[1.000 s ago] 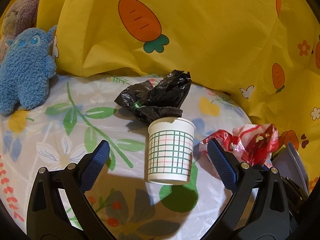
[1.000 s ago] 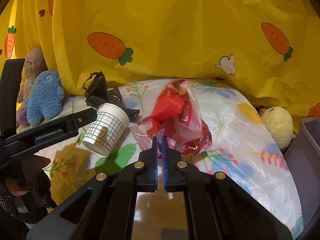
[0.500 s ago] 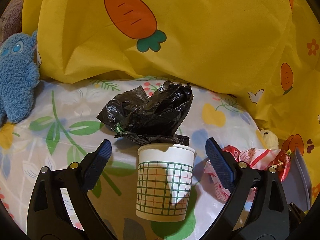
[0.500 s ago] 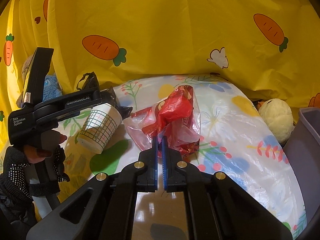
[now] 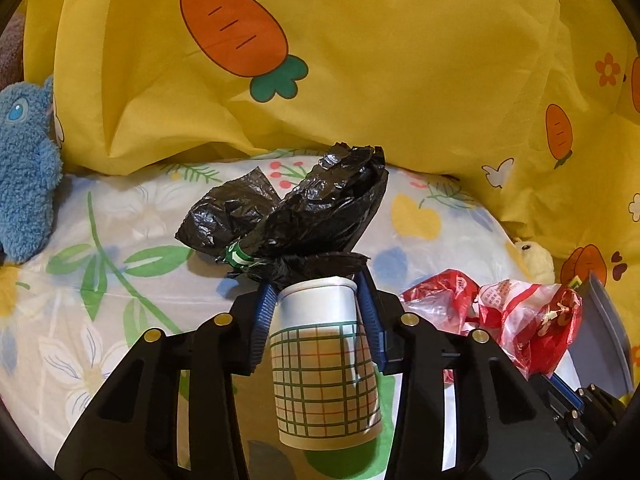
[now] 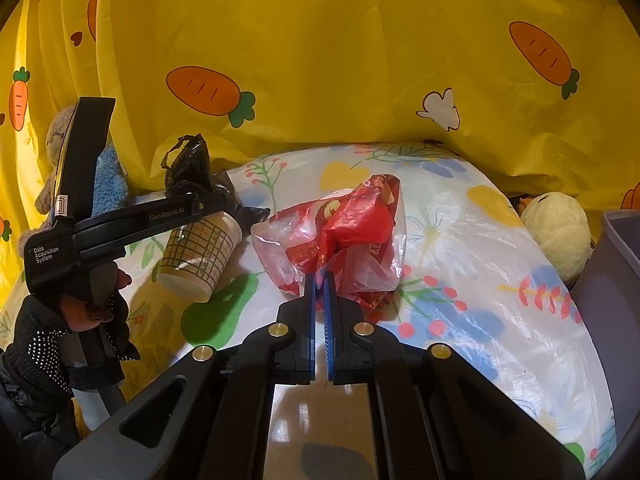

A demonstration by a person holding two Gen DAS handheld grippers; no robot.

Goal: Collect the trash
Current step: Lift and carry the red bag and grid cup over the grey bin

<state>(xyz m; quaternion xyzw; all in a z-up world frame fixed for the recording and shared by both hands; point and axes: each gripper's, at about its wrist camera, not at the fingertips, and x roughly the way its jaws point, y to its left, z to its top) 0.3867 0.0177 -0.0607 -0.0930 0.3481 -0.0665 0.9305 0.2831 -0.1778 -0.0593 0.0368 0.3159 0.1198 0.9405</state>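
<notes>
We've got the left gripper (image 5: 316, 300) fingers clamped on the paper cup (image 5: 324, 364) near its rim so it lifts off the bed (image 5: 120, 280) upright; the right gripper (image 6: 319, 280) fingers pinch the red bag (image 6: 352, 236) for the bin (image 6: 616, 280) alongside.

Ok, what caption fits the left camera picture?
Left tongs squeeze the checked paper cup beside a black bag.

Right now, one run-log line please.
left gripper: shut on paper cup | right gripper: shut on red bag | black bag: on bed
</notes>
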